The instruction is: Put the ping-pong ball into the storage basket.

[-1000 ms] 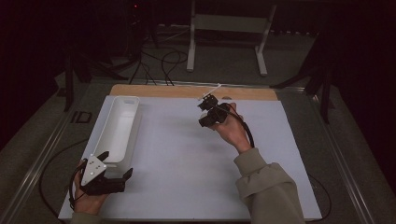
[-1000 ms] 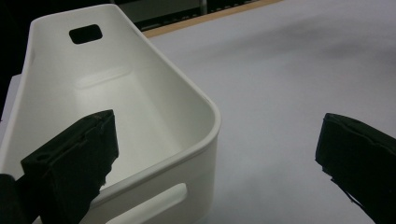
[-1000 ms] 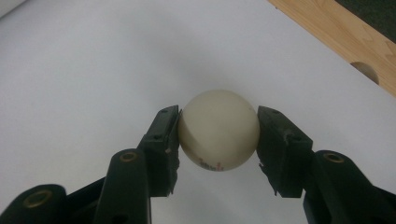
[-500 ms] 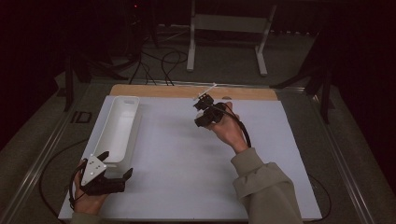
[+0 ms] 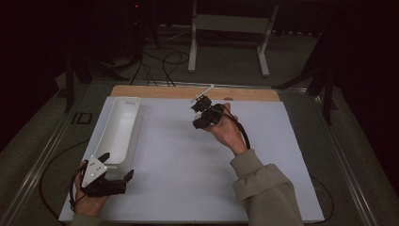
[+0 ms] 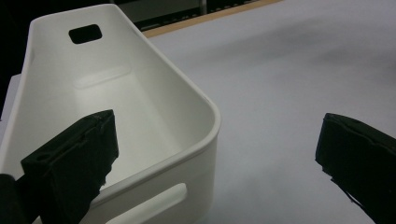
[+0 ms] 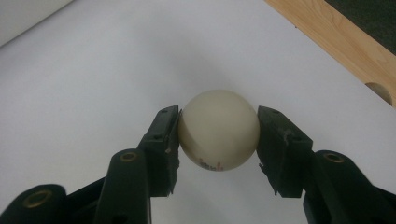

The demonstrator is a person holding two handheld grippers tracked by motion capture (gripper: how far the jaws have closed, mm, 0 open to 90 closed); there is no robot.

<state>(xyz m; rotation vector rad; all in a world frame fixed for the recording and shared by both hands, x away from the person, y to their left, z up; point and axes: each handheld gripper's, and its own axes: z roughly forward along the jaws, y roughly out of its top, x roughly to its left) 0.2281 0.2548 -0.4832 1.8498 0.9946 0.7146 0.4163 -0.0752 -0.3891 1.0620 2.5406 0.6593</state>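
Note:
A cream ball (image 7: 218, 130) with small red print near its bottom sits between the two black pads of my right gripper (image 7: 217, 115), which is shut on it just above the white table sheet. From above, the right gripper (image 5: 199, 106) is held over the far middle of the table, pointing away and to the left. My left gripper (image 5: 117, 165) rests at the near left with its jaws wide apart and nothing in them. Its own view puts the left gripper (image 6: 217, 156) at the near end of a long white bin (image 6: 205, 98).
The white bin (image 5: 112, 123) lies lengthwise along the table's left side and looks empty. A wooden strip (image 5: 155, 91) runs along the far edge, also seen as wooden strip (image 7: 336, 46). The white sheet (image 5: 183, 165) covers the table. Cables and a metal stand are on the floor beyond.
The right hand has drifted slightly left with the ball still gripped. The left hand has stayed where it was.

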